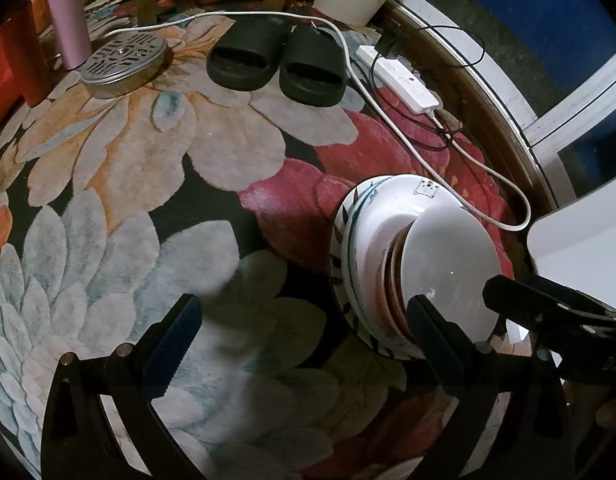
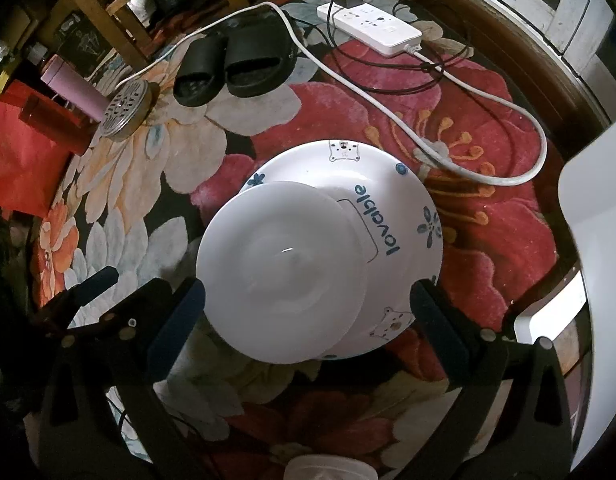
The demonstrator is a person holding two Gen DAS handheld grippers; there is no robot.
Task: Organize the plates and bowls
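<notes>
Beside stack, open carpet

A stack of dishes stands on the rug, a small plate on top, a bowl under it. Behind the stack lies a power strip; its cable loops past the stack's right. To the left of the strip sits a pair of slippers, and farther left a metal strainer lid beside a tumbler
</notes>
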